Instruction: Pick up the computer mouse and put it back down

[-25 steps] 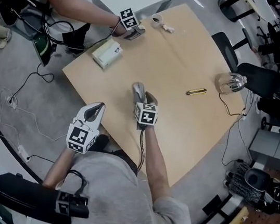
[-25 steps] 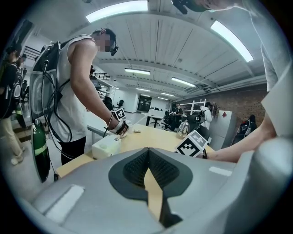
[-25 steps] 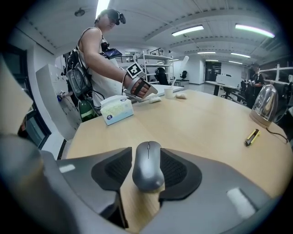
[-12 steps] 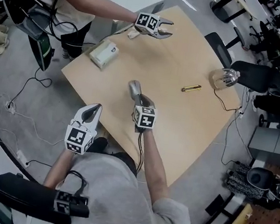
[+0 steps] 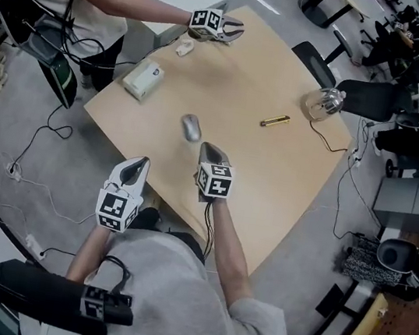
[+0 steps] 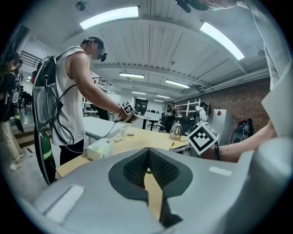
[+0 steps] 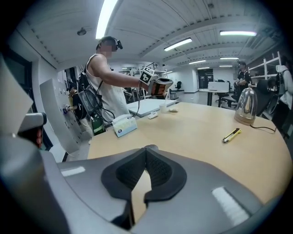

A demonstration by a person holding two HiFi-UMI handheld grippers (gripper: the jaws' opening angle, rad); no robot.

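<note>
Surface: wooden table (image 5: 272, 173), office floor around it.
Left gripper (image 5: 141, 164): clenched, empty, off the near table edge; idle, not needed.
Right gripper (image 5: 207, 151): jaws just closed on nothing, clear of the mouse.
Computer mouse (image 5: 191, 128): flat on the table just beyond the right tips, apart; judged already set down.
Beyond: yellow tool (image 5: 274, 121), kettle (image 5: 324, 102).

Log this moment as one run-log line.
mouse: on table, not held | right tool: jaws just closed, empty, near mouse | left tool: shut, empty
</note>
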